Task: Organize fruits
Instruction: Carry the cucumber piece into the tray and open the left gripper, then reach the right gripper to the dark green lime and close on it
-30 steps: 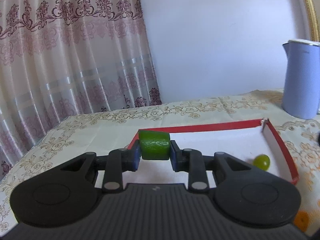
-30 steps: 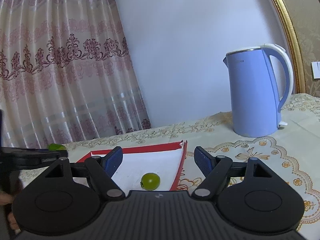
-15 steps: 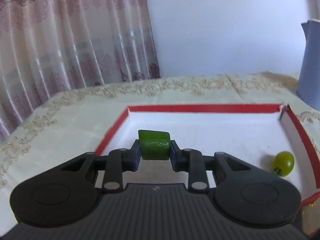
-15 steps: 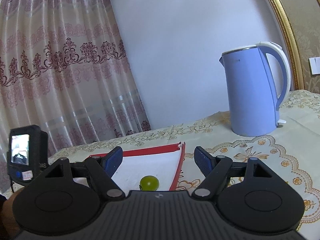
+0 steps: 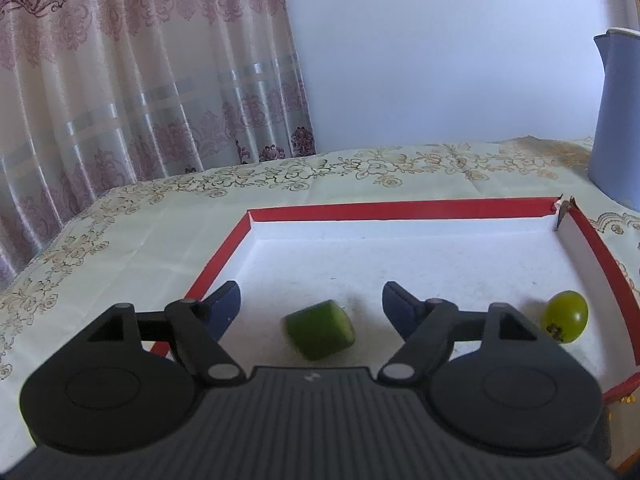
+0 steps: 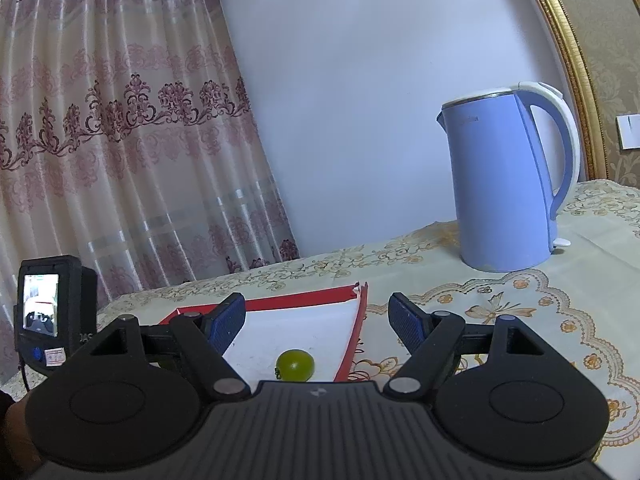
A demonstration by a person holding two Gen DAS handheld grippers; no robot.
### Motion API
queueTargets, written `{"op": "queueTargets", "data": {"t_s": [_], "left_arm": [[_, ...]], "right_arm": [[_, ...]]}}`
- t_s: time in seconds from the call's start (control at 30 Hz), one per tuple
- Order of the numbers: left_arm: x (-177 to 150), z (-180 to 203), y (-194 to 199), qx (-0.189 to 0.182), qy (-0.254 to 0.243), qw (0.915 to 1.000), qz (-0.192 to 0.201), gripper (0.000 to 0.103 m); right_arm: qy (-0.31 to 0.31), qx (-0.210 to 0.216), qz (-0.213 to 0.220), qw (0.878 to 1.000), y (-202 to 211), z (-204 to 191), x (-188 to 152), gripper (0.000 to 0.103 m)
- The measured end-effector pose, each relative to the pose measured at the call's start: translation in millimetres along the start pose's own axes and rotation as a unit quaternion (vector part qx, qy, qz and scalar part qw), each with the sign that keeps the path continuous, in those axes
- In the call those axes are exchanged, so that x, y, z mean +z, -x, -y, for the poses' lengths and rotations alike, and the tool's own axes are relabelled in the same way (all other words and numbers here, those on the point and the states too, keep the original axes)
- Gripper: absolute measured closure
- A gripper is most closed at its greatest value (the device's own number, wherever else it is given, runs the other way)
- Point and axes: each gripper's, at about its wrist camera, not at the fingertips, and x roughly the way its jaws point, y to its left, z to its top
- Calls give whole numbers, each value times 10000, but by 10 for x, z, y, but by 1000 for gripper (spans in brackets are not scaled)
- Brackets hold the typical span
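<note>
In the left wrist view, the left gripper hangs low over a shallow tray with a red rim and a white floor. Its jaws are opening and stand well apart; the blue pads touch nothing. Between them, free from both pads, a green cylinder-shaped piece of fruit lies tilted on the tray floor and looks a little blurred. At the right, near the right wall of the tray, there is a small round green fruit with a dark stem end. The tray stands on a cream tablecloth with a floral pattern. Behind it hangs a pink patterned curtain, and at the far right edge a part of a blue kettle is visible.

In the right wrist view, the right gripper is spread wide and empty – nothing is between its blue pads. It hovers near the front right part of the tray. The round green fruit lies on the white floor just in front of the gripper body, close to the red right wall. The green cylinder piece is hidden here. At the left edge stands a black device with a small lit screen – the back of the other gripper, as it seems. The blue kettle stands upright on the tablecloth, well apart from the tray, before a white wall with a gold frame at the right.
</note>
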Motion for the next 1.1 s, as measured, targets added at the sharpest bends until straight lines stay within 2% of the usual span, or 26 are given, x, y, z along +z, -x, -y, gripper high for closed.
{"op": "queueTargets", "data": {"t_s": [0.17,0.33,0.43,0.57,0.8,0.87,1.0,1.1], "left_arm": [[-41,-144,310,72,97,9995,281,9],[-225,-460,887,24,207,9976,660,0],[-426,-694,1232,61,199,9960,874,0],[-748,-1012,1562,149,342,9942,1004,0],[-1191,-1339,1726,445,689,9889,1241,0],[-1273,-1413,1683,452,827,9874,1274,0],[-1349,-1499,1577,438,1055,9876,1073,0],[-1358,-1552,1571,376,1197,9862,1077,0]], "right_arm": [[-24,-92,16,10000,-4,42,-3,25],[96,-114,-70,9999,29,51,-11,25],[167,-67,-314,9993,80,23,-24,19],[360,-26,-520,9980,238,-74,-121,19],[1004,-138,-934,9905,518,-271,-423,19],[1160,-9,-986,9883,597,-370,-494,19],[1380,201,-1213,9828,659,-577,-640,19],[1386,195,-1465,9793,605,-667,-752,19]]}}
